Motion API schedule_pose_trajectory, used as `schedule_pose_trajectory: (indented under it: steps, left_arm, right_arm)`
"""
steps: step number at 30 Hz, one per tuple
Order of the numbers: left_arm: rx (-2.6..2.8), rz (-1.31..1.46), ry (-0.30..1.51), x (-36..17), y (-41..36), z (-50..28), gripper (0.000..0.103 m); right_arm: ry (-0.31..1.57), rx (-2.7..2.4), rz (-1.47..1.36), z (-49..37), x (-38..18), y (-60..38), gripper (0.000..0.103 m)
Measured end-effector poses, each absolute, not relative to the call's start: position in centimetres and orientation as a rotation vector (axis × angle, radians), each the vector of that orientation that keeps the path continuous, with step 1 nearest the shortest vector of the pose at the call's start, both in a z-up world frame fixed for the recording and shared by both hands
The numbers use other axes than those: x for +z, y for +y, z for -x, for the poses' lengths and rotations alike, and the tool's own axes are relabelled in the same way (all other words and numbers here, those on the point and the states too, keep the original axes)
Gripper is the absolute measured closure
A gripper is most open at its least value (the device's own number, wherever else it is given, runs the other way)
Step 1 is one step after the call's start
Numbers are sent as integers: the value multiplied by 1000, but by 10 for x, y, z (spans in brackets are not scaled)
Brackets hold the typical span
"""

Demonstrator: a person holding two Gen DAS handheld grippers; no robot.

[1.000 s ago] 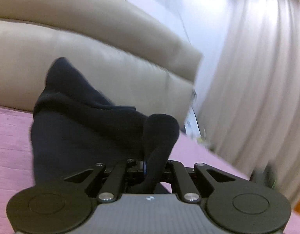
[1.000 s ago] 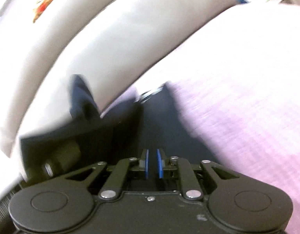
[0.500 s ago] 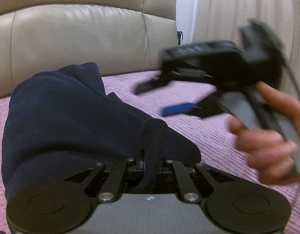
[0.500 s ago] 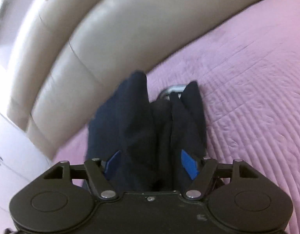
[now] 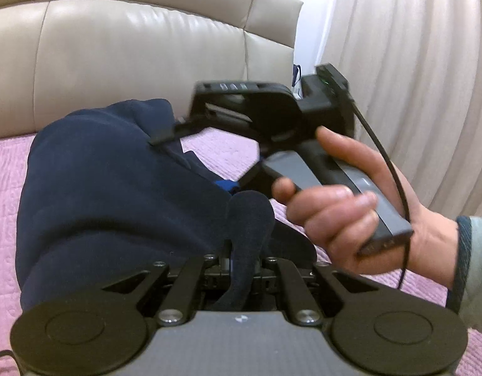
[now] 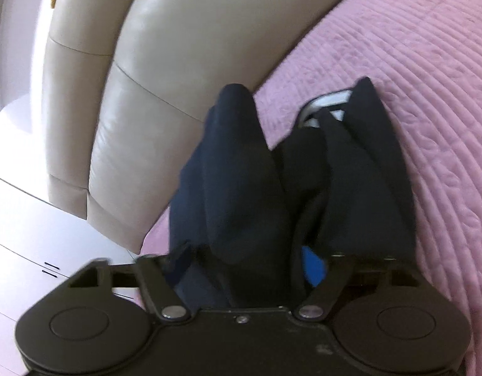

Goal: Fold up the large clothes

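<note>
A dark navy garment [image 5: 109, 181] lies bunched on the pink quilted bed cover [image 5: 6, 172]. My left gripper [image 5: 241, 260] is shut on a fold of it that sticks up between the fingers. A hand [image 5: 350, 213] holds my right gripper [image 5: 194, 161] just beyond, pushed against the garment's right side. In the right wrist view the garment [image 6: 241, 172] bulges between the wide jaws of the right gripper [image 6: 247, 260]. Those jaws are closing, and one blue pad [image 6: 314, 269] still shows clear of the cloth. A pale collar label [image 6: 328, 101] peeks out at the far end.
A beige padded headboard [image 5: 131, 62] rises right behind the garment, seen also as the headboard [image 6: 165, 47] in the right wrist view. Pale curtains [image 5: 413, 62] hang at the right. A white cabinet [image 6: 21, 219] stands beside the bed. Pink cover [image 6: 413, 62] stretches to the right.
The right gripper went from nearly shut to wide open and swung in over the garment. The left gripper kept its fold and sank a little toward the bed.
</note>
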State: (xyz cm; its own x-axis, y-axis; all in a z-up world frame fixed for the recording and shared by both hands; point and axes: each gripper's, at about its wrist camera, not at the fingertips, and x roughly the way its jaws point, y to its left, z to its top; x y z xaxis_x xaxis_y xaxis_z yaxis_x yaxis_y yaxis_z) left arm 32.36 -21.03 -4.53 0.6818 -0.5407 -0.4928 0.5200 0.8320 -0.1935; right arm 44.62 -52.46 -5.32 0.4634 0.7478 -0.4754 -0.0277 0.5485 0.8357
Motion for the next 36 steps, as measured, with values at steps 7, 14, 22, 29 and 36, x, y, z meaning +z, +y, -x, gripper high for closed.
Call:
schedule_pose_trajectory:
  steps: [7, 14, 22, 29, 36]
  left_arm:
    - [-636, 31, 515, -28, -226, -325, 94]
    - [-718, 58, 462, -4, -275, -345, 93]
    - [-713, -28, 616, -66, -296, -355, 81]
    - [-703, 9, 528, -23, -231, -313, 80]
    - [-589, 208, 558, -10, -161, -335, 90]
  right_arm:
    - [803, 551, -580, -427, 26, -528, 81]
    - [822, 389, -445, -431, 24, -558, 82]
    - [942, 313, -525, -435, -34, -557, 57]
    - [743, 365, -442, -406, 48, -573, 48]
    - [804, 467, -189, -428, 48, -472, 93]
